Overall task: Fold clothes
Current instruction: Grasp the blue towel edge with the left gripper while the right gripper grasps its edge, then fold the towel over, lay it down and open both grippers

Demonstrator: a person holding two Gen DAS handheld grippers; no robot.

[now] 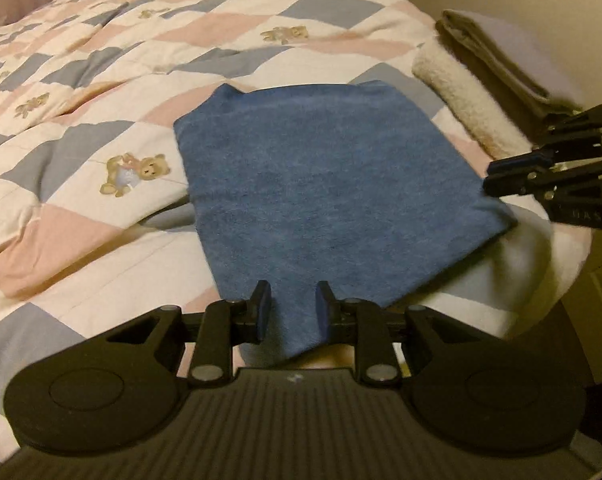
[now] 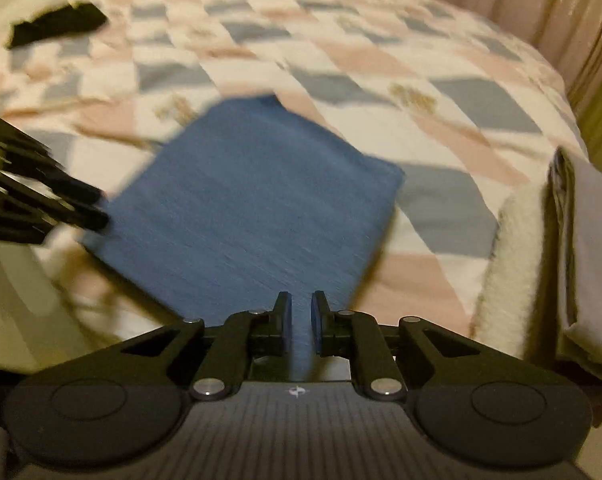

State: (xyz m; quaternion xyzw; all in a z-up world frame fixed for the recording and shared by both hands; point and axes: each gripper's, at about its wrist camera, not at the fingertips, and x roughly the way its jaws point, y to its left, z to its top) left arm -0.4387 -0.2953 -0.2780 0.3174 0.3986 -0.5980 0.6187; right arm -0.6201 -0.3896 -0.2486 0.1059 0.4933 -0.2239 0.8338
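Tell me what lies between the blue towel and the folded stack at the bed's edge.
Only bare patchwork quilt separates the blue towel from the folded stack; the right wrist view shows this best.

You are in a home bedroom: a bed fills both views, covered by a patchwork quilt (image 1: 101,92) in pink, cream and grey-blue printed with teddy bears (image 1: 135,174). Folded towels (image 1: 473,92) sit stacked at its edge, and pale curtains (image 2: 513,4) hang beyond.
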